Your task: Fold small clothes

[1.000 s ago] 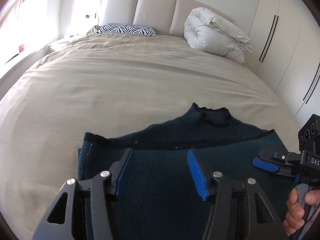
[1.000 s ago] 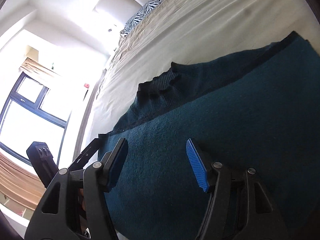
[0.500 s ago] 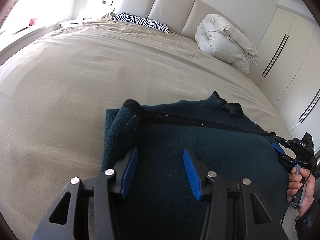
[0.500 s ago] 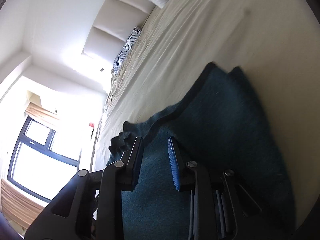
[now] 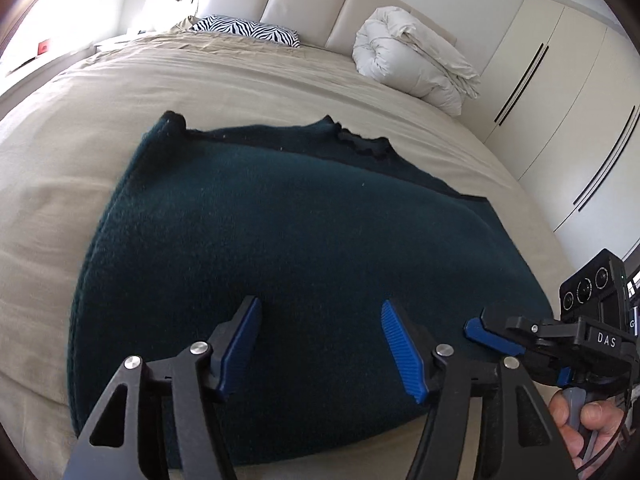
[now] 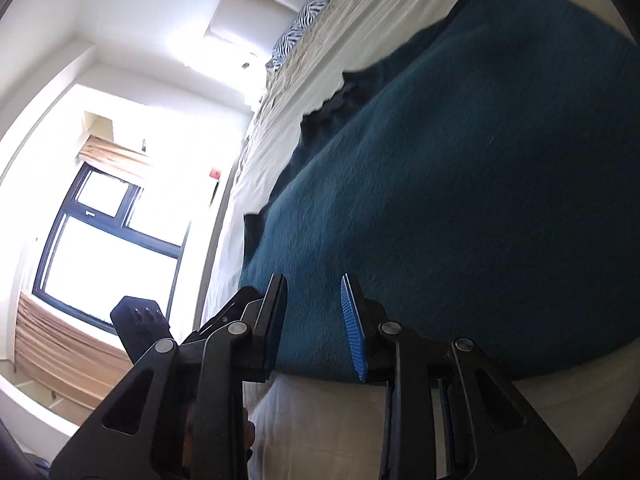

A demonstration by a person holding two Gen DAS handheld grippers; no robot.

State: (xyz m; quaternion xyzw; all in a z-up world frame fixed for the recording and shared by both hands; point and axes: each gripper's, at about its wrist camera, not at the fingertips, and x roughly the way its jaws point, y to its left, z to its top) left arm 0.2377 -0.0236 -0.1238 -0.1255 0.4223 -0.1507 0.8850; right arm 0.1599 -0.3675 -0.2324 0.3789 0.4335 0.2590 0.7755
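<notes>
1. Left wrist view, nearest the lens: the left gripper [image 5: 320, 344] hangs just above the near part of the dark teal sweater [image 5: 280, 248], its blue pads spread wide with nothing between them. Judged from that pose, it is free to choose a new hold rather than carrying cloth.
2. Low at the right edge of the same view, the right gripper [image 5: 494, 336] comes in sideways at the sweater's near right corner, a hand [image 5: 584, 424] wrapped around its grip. One blue pad shows; from here I cannot tell its gap.
3. Its own camera settles that: the right gripper [image 6: 314, 324] has its fingers parted over the sweater's [image 6: 460, 200] near hem, holding nothing. The beige bedsheet [image 6: 340, 420] shows directly beneath the pads.
4. The sweater lies flat on the bed [image 5: 100, 140], folded into a broad panel. A darker edge band and the ribbed collar [image 5: 362, 144] peek out along the far side, so the upper layer stops short of the neckline.
5. Both tools sit along the same near edge, probably so each can take a corner and carry the next fold evenly.
6. Farther back: a zebra-print pillow [image 5: 246, 30] and a rolled white duvet [image 5: 412, 60] against the padded headboard [image 5: 320, 4], with wardrobe doors [image 5: 560, 100] at right, all well apart from the work.
</notes>
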